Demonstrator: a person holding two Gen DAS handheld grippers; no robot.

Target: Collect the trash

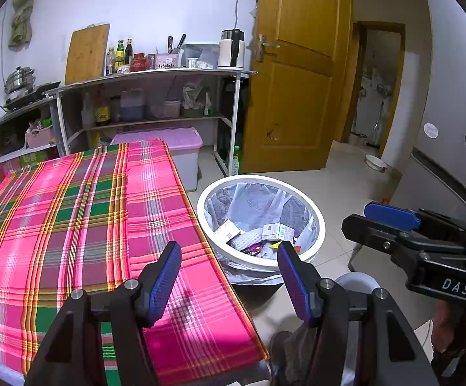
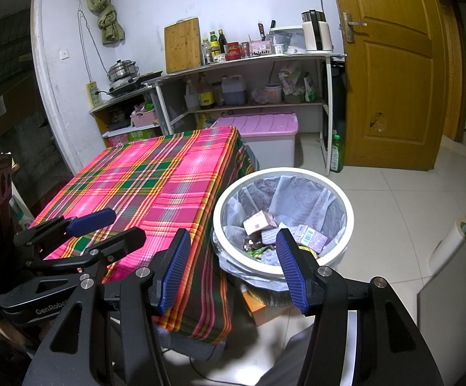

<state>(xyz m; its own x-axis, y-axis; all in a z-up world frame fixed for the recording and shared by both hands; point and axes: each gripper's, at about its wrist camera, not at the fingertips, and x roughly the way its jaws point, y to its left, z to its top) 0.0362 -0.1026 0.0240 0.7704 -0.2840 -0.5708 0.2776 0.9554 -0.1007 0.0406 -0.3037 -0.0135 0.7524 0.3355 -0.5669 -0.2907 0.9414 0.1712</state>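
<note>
Two handheld grippers hung over a kitchen corner, both empty. The left gripper point(image 1: 229, 251) had its blue pads point(image 1: 165, 280) spread apart w/ nothing between them, aimed down across the edge of a table under a pink plaid cloth point(image 1: 72, 225). The right gripper point(image 2: 234, 252) stood likewise w/ jaws apart and bare, pointing at the gap btwn table and bin.

The white trash bin point(image 2: 345, 212), lined w/ a clear plastic bag, sat on the tile floor just beside the table's right edge. Trash lay at its bottom: small cardboard boxes point(image 2: 260, 222), a blister pack and coloured wrappers. The cloth itself looked bare in both views.

Behind the table ran a white shelf unit point(image 1: 156, 74) w/ bottles, knives, a cutting board point(image 1: 86, 53) and an electric kettle point(image 1: 231, 48) on top; a pink-lidded storage tub point(image 2: 258, 122) sat on the floor below. A wooden door point(image 2: 390, 80) stood to the right. A steel pot point(image 2: 122, 69) rested on a cooktop at left.
</note>
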